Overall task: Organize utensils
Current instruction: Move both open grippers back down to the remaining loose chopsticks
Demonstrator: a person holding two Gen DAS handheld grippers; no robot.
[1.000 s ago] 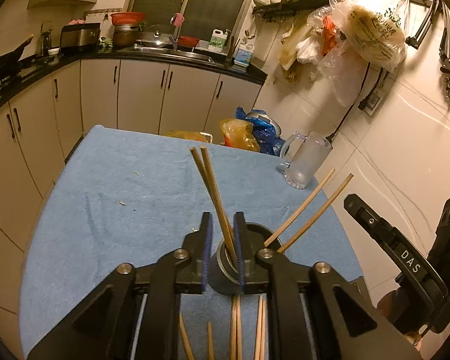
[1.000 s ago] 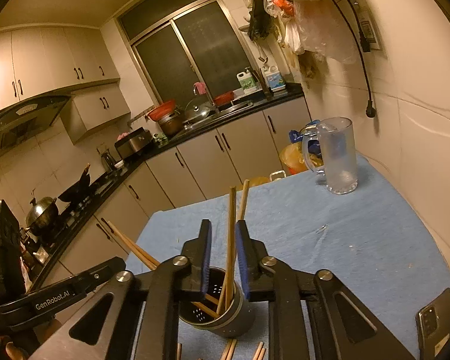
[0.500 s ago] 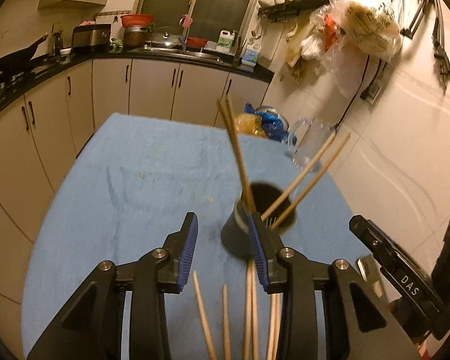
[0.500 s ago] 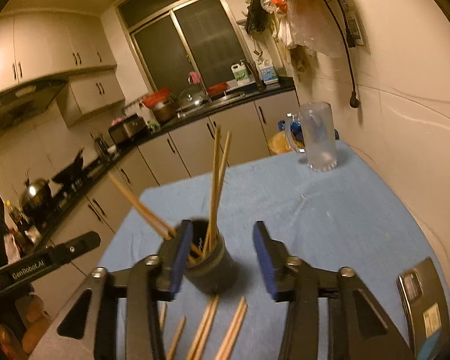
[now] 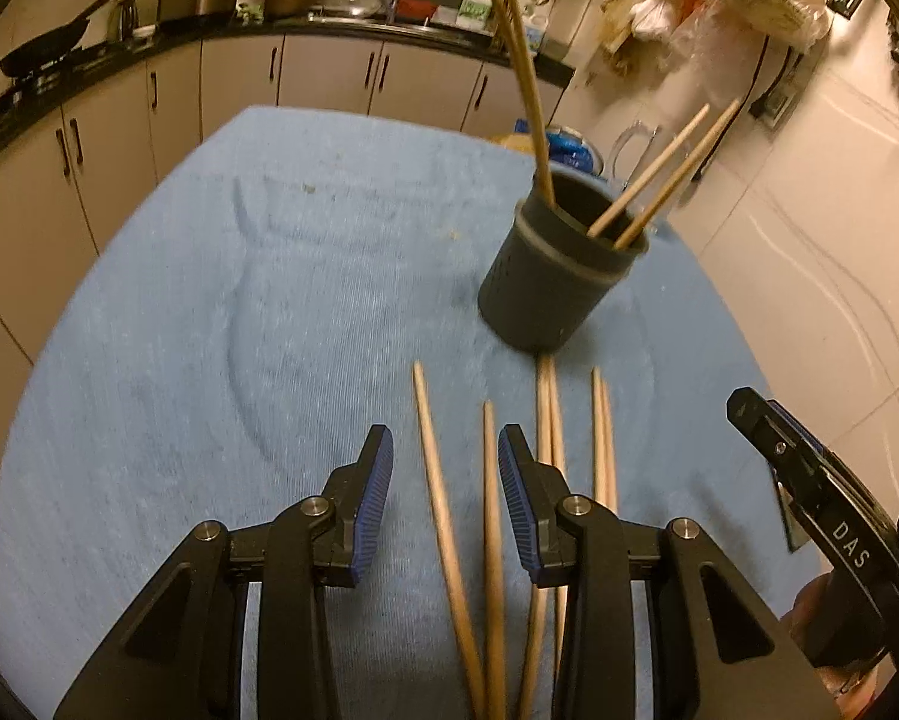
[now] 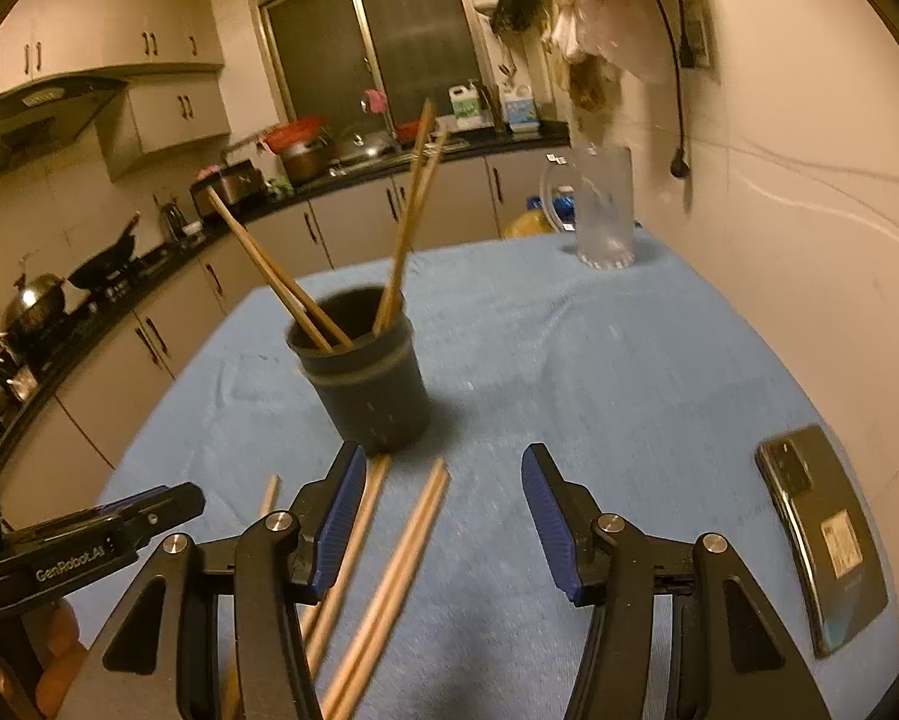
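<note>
**Loose chopsticks lying between the left jaws**

Both grippers, left (image 5: 443, 474) and right (image 6: 443, 492), are hovering open and empty. Chopsticks (image 5: 491, 516) are lying on the bench (image 5: 209, 312), pointing away towards the far cup (image 5: 554, 276); the left is nearer.

Blue-clothed table (image 6: 629, 360): holder (image 6: 368, 384), chopsticks (image 6: 389, 576), mug (image 6: 605, 216), probably phone (image 6: 821, 540).

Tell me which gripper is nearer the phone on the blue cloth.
Right. The right gripper hangs open just left of the phone. The left gripper, open over the loose chopsticks, sits farther left, beyond the right one.
</note>
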